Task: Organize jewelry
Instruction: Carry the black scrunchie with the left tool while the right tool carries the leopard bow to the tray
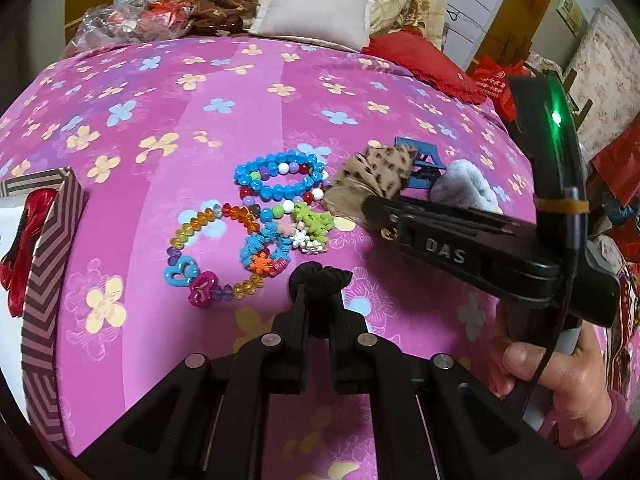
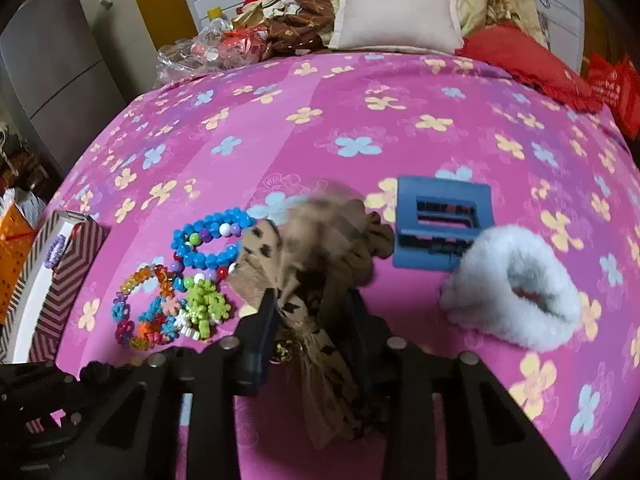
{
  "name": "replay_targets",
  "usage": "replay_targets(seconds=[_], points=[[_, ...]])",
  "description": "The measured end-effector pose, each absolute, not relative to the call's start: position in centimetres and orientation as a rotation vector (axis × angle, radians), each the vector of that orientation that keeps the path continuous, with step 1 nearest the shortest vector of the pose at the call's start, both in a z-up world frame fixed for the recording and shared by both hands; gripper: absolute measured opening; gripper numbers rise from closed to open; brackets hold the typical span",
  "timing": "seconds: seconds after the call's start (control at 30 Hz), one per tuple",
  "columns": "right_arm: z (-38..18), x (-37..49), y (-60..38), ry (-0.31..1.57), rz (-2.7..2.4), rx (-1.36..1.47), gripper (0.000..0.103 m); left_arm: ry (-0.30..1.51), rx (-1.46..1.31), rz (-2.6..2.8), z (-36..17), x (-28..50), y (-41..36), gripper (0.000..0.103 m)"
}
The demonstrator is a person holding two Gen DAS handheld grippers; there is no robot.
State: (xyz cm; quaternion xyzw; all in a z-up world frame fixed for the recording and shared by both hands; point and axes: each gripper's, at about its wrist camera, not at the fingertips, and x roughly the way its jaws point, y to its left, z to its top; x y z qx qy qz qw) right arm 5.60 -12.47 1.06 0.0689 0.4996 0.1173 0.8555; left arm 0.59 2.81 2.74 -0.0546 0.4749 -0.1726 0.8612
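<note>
My left gripper (image 1: 318, 298) is shut on a black scrunchie (image 1: 320, 276), held just above the pink flowered bedspread (image 1: 280, 92). My right gripper (image 2: 310, 300) is closed around a leopard-print bow scrunchie (image 2: 316, 248); it also shows in the left wrist view (image 1: 376, 172). Beaded bracelets lie in a cluster: a blue bead bracelet (image 1: 276, 176) (image 2: 208, 240), a rainbow crystal bracelet (image 1: 200, 256) (image 2: 136, 292), and green and blue flower pieces (image 1: 312, 220) (image 2: 204, 304). A blue claw clip (image 2: 440, 228) and a white fluffy scrunchie (image 2: 516, 280) lie right of the bow.
A striped gift box (image 1: 48, 264) (image 2: 68, 272) stands open at the left, with a red bow (image 1: 24, 240) and a purple hair tie (image 2: 54, 250) inside. A beige pillow (image 2: 396, 16), a red cushion (image 2: 528, 60) and plastic bags (image 2: 200, 48) line the far edge.
</note>
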Motion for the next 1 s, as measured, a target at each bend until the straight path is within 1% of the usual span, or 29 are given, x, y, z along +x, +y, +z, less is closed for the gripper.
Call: replay_targets(seconds=[0.13,0.37,0.6,1.0], points=[[1.7,4.4,-13.3,1.043,0.254,0.175,0.028,0.987,-0.117,-0.354,3.6,0.1,3.2,0.0],[5.4,1.0,-14.1,0.968,0.269,0.199,0.028,0.962,-0.099,-0.35,5.3,-1.4,3.9,0.0],[7.9,-1.7,-13.1,0.935,0.289,0.197,0.028,0.932,-0.097,-0.372,7.2,-3.6,5.1,0.0],[9.0,-4.2,-8.3,0.94,0.354,0.183,0.029,0.91,-0.072,-0.271,8.9,-6.1,9.2,0.0]])
